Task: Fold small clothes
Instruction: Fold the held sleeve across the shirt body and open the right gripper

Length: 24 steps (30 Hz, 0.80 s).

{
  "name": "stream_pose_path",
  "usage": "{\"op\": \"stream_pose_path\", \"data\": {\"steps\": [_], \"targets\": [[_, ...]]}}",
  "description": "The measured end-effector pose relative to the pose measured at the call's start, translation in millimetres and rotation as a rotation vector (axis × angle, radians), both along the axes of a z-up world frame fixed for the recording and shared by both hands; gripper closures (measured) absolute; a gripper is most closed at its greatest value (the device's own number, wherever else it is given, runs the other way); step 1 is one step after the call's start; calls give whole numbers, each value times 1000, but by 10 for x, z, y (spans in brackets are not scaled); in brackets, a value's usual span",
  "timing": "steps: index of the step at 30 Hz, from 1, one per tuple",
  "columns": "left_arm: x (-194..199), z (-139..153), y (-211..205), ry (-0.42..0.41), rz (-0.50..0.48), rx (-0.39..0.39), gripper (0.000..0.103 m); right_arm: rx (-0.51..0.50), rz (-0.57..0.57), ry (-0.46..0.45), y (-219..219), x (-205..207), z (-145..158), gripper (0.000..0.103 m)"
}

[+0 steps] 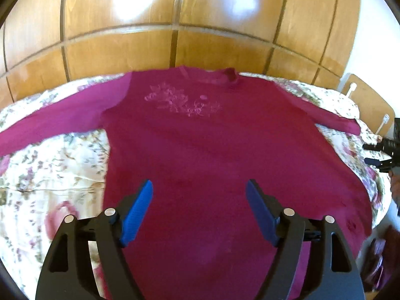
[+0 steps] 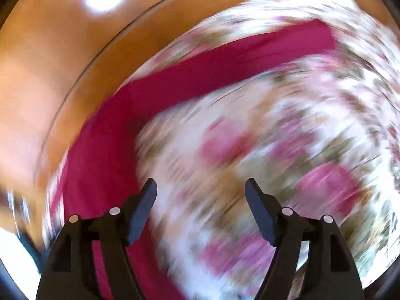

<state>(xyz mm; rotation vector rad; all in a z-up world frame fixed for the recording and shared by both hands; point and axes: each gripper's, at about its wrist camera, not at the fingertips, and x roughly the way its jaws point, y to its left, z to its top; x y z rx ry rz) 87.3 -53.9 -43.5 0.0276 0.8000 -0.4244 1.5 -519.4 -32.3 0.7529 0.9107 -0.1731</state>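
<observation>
Broadly, a magenta long-sleeved top is seen spread flat, front up, on a floral bedspread, with its neckline at the far edge and its hem toward the near side. Both sleeves are stretched outward, one to the far left and one to the far right. A pale printed motif is visible on the chest.

The left gripper is held above the lower middle of the top, its blue-padded jaws spread wide with nothing between them; the magenta fabric is seen lying below and between the jaws, and contact cannot be judged. At the far side, wooden wardrobe doors are seen behind the bed.

In the right wrist view, which is heavily blurred, the right gripper is also shown with its jaws spread apart and nothing between them. Between and beyond these jaws only bedspread is seen. The top's side edge passes just behind the left finger, and one sleeve is seen running from there toward the far right, well apart from the jaws.

At the right edge of the left wrist view, the right gripper's black fingers are partly seen beside the top's right side.
</observation>
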Motion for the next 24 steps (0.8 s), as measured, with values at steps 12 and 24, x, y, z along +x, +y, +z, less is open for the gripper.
{"op": "stream_pose_path", "data": {"steps": [12, 24], "targets": [[-38, -349, 156, 108, 6, 57, 27, 63, -456, 32, -1656, 770, -372, 62], [-10, -352, 119, 115, 36, 38, 21, -260, -165, -93, -1076, 1346, 532, 97]]}}
